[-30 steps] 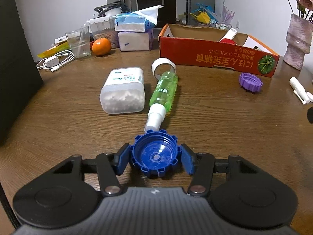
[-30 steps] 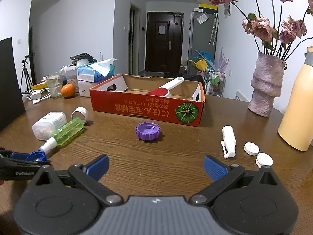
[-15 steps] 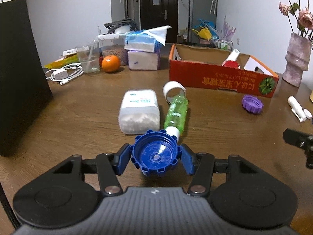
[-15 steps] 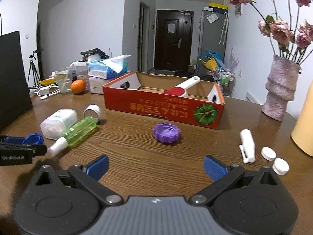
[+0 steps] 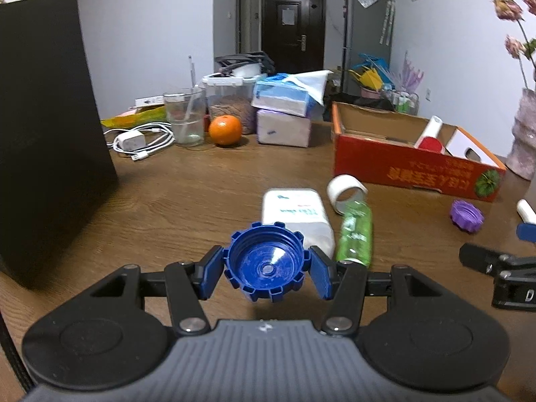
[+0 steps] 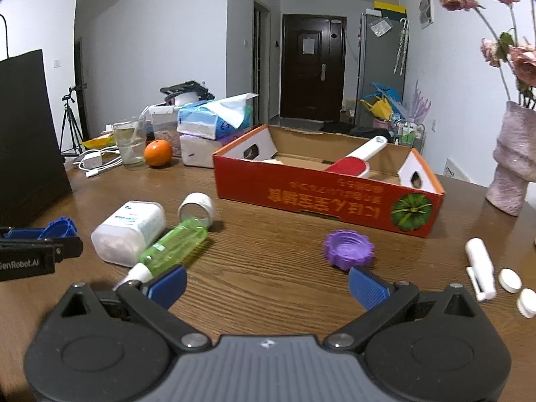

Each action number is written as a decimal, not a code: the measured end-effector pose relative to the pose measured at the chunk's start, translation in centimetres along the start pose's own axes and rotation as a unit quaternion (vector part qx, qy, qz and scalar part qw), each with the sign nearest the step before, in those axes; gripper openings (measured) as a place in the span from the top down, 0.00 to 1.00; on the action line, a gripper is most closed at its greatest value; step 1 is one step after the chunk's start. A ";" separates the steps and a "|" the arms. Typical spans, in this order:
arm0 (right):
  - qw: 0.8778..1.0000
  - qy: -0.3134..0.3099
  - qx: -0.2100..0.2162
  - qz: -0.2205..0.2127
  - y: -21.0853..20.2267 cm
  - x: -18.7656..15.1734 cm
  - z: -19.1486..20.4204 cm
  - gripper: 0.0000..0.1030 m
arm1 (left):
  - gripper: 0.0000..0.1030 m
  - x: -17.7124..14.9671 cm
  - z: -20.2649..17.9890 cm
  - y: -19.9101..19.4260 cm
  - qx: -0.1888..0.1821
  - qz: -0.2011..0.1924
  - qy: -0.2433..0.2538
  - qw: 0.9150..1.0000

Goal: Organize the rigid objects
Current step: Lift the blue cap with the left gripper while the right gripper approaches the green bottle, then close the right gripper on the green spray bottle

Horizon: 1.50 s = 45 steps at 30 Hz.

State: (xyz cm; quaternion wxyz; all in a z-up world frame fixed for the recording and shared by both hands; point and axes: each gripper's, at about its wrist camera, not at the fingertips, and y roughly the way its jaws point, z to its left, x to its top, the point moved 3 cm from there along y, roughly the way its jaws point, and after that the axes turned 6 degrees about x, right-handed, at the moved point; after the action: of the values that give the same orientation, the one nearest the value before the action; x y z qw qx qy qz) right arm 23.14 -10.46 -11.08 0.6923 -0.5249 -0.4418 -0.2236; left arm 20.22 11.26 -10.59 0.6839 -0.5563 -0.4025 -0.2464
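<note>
The blue cap point(image 5: 267, 261), hollow side facing my left camera, sits clamped between the two pads of my left tongs point(image 5: 266, 269), lifted clear of the wooden surface point(image 5: 187, 197). Just beyond it lie a white pill bottle point(image 5: 296, 216) and a green spray bottle point(image 5: 355, 232), side by side on their flanks, with a roll of white tape point(image 5: 346, 191) touching the green bottle's far end. A purple cap point(image 6: 349, 249) rests alone in front of the red cardboard box point(image 6: 321, 197), which holds a red-and-white brush point(image 6: 356, 157). My right tongs point(image 6: 266, 284) are spread wide, gripping nothing, low over the surface. To their right lie a white sprayer point(image 6: 479, 268) and two small white caps point(image 6: 510, 280).
</note>
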 end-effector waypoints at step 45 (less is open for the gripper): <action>0.995 0.048 0.063 0.053 11.4 1.6 5.1 0.71 | 0.46 2.7 4.9 5.2 0.035 -0.006 -0.030 0.999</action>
State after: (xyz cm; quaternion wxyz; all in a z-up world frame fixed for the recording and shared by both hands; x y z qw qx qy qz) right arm 30.86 -1.54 -15.47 0.7550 -0.4916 -0.3932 -0.1836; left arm 24.50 17.58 -10.98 0.6896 -0.5366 -0.4341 -0.2193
